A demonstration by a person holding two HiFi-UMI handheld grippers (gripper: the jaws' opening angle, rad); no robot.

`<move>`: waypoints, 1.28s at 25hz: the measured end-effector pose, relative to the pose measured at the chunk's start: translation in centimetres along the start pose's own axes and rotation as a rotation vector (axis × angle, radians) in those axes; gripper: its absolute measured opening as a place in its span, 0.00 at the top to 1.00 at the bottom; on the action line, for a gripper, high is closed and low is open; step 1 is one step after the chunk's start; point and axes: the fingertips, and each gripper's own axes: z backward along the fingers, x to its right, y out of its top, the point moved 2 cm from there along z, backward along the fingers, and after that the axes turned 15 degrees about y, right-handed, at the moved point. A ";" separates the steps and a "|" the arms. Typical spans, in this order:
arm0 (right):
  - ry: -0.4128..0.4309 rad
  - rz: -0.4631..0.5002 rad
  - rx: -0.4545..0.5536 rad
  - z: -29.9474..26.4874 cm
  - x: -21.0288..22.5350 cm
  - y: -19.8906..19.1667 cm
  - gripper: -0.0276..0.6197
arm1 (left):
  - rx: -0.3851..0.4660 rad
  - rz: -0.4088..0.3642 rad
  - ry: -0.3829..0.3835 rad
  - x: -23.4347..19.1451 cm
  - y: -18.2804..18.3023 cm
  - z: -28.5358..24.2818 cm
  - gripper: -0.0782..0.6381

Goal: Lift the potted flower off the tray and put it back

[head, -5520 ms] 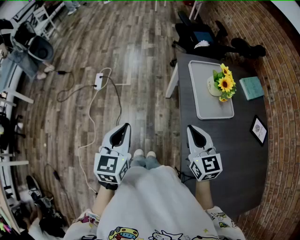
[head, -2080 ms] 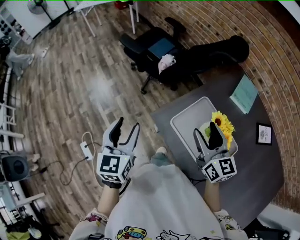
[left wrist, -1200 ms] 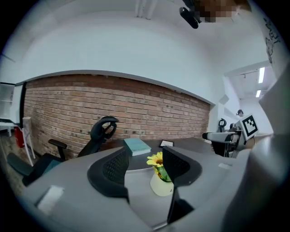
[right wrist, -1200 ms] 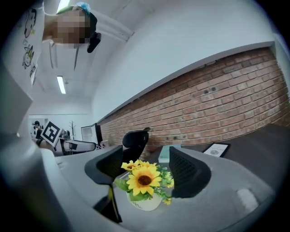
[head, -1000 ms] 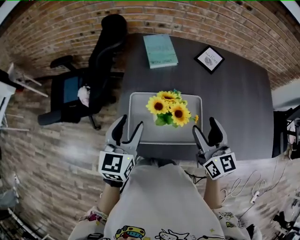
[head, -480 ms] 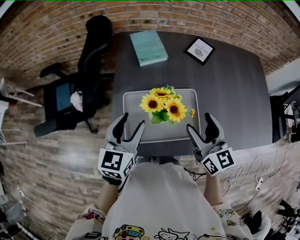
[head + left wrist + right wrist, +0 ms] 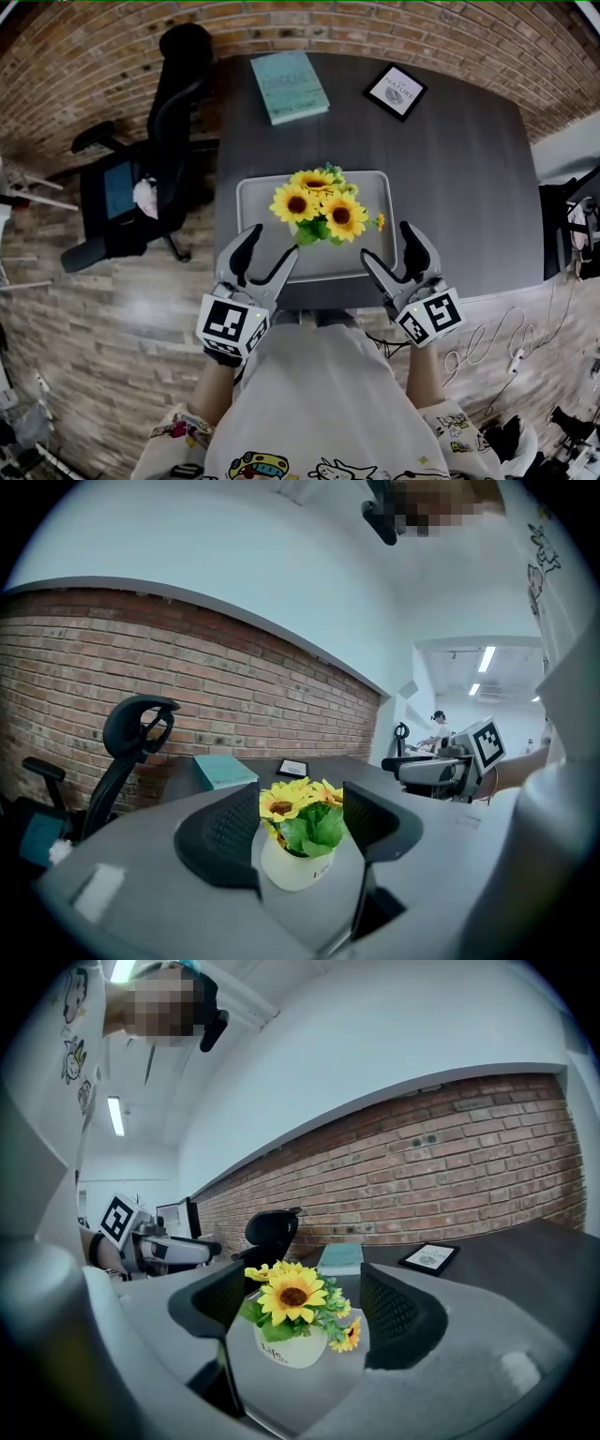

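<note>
Two tools, left gripper [image 7: 271, 242] and right gripper [image 7: 385, 242], are held empty at the near edge of the tray [image 7: 251, 199], jaws wide and just opened further, the pot [image 7: 319, 212] left standing on it ahead; approach is judged in hand, closure round the pot required next.

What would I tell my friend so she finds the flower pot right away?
Look at the dark table by the brick wall, then the pale grey tray near its front edge. The flower pot is the only thing standing on that tray: a small white pot of yellow sunflowers, while the teal book and the picture frame sit off the tray, at the far edge.
</note>
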 end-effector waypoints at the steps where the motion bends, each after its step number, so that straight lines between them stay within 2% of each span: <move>1: 0.008 0.001 -0.005 -0.1 0.0 -0.2 0.37 | -0.002 -0.001 -0.007 0.1 -0.2 -0.1 0.49; 8: 0.050 0.024 -0.052 -1.1 0.0 -2.3 0.33 | -0.039 -0.034 -0.037 0.8 -2.1 -0.8 0.45; 18: 0.099 0.067 -0.102 -2.6 0.4 -5.0 0.29 | -0.049 -0.084 -0.123 2.3 -4.7 -2.0 0.38; 27: 0.162 0.053 -0.129 -4.5 0.8 -7.6 0.27 | -0.084 -0.108 -0.147 2.4 -7.4 -3.4 0.35; 32: 0.185 0.046 -0.131 -5.7 1.1 -8.4 0.26 | -0.084 -0.137 -0.186 2.2 -8.7 -4.3 0.33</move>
